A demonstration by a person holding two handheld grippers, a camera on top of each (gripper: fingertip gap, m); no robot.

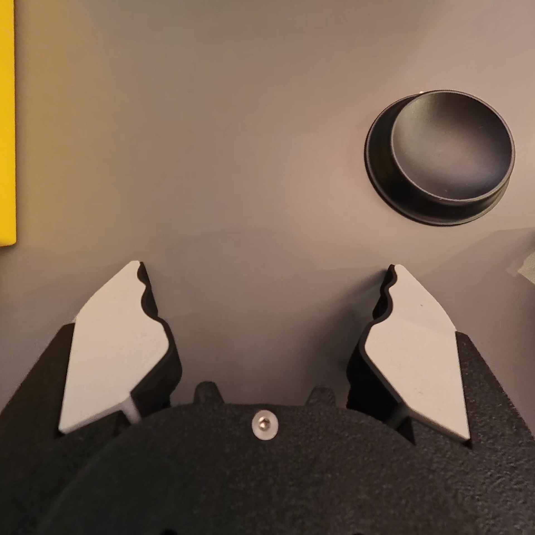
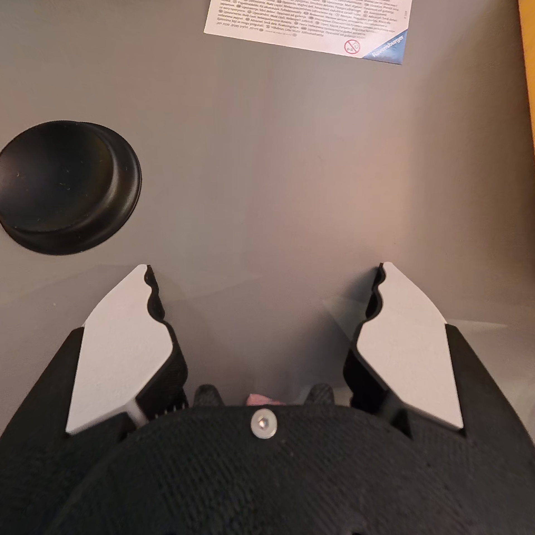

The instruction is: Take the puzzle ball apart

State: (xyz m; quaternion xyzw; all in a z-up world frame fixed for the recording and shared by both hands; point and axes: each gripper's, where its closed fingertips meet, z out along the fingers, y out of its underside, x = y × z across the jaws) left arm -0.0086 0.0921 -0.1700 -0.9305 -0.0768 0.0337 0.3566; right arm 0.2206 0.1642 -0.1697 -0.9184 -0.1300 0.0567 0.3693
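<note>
Your left gripper (image 1: 267,265) is spread wide with nothing between the fingers, just bare grey table (image 1: 231,144) under it. Same for your right gripper (image 2: 265,266): fingers apart, gripping nothing.

The puzzle ball itself doesn't show in either view, so I can't tell you where it is. What does show is a black round stand (image 1: 440,160), dished on top with a wider flange at the base, sitting flat on the table. In the left wrist view it's ahead and to the right of the fingertips, well clear of them. In the right wrist view the same stand (image 2: 68,188) is ahead and to the left, partly cut by the frame edge. So it sits between your two grippers, touching neither.

A white printed leaflet (image 2: 307,26) with a blue corner lies flat on the table, far ahead of the right gripper. A yellow panel (image 1: 6,121) runs along the left edge of the left view. A small pink bit (image 2: 262,400) peeks just above the right gripper's body; can't tell what it is.
</note>
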